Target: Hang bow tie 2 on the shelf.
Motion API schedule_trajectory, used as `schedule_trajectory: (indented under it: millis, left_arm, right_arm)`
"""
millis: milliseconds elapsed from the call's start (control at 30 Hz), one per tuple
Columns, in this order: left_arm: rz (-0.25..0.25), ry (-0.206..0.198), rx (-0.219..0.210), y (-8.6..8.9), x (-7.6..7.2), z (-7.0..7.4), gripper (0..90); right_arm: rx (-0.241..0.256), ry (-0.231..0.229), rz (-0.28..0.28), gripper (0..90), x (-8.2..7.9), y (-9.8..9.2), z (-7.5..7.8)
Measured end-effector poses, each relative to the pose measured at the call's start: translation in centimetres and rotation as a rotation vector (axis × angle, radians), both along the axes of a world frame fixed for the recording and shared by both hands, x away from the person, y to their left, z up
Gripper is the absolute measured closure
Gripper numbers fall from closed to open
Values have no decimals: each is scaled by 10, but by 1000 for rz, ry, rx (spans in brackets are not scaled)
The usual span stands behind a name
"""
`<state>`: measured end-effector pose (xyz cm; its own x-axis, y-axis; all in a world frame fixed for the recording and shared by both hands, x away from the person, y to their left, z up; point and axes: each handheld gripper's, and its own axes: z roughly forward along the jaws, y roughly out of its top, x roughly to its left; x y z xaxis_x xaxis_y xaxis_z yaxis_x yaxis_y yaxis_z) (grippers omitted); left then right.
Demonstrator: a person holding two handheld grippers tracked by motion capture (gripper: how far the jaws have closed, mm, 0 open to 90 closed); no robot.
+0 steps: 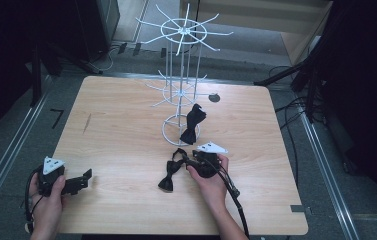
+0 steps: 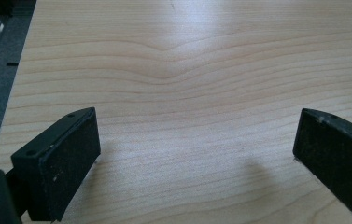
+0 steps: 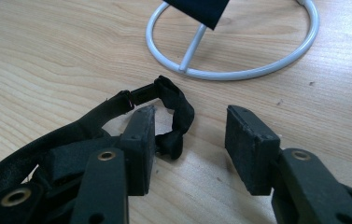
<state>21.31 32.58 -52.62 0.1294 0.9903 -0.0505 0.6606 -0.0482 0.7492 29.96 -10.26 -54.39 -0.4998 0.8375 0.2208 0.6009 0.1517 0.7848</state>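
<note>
Your fingers [image 3: 250, 147] on the right gripper [image 3: 190, 135] stand apart, with nothing clamped between them; in the right gripper view the strap [image 3: 173, 112] of the bow tie [image 1: 168, 176] loops just beside the left-hand jaw, touching its inner edge, and runs off toward the lower left of that frame. In the high view your right gripper [image 1: 196, 162] sits a little right of centre, low in the frame, with the bow tie lying on the table [image 1: 126, 130] just to its left, its knot end lower and its strap curling up toward the jaws.

Your left gripper [image 2: 197, 144] is spread wide too, both jaws over bare wood and holding nothing. In the high view it [image 1: 87, 176] rests at the lower left of the frame, well apart from the bow tie.

Farther up, past the right gripper, the white rack [image 1: 181, 60] stands near the middle of the table, its ring base [image 3: 239, 72] lying flat on the wood. A second tie [image 1: 193, 123] hangs on the rack, its lower end over the ring base. Beyond the rack, toward the table's far edge, a dark round spot [image 1: 214, 98] marks the wood.
</note>
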Motion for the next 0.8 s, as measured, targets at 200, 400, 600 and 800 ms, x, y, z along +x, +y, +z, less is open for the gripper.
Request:
schedule_trajectory:
  millis: [200, 400, 600, 800]
  left_arm:
    - [-2, 1, 1, 0, 0, 0, 10]
    - [-1, 0, 3, 0, 0, 0, 11]
    - [-1, 0, 2, 0, 0, 0, 11]
    - [-1, 0, -1, 0, 0, 0, 11]
  right_arm:
    - [-47, 4, 5, 642, 0, 1, 0]
    - [-78, -7, 6, 762, 0, -1, 0]
    - [-82, -12, 27, 789, 0, -3, 0]
    - [-95, -19, 46, 795, -5, -2, 0]
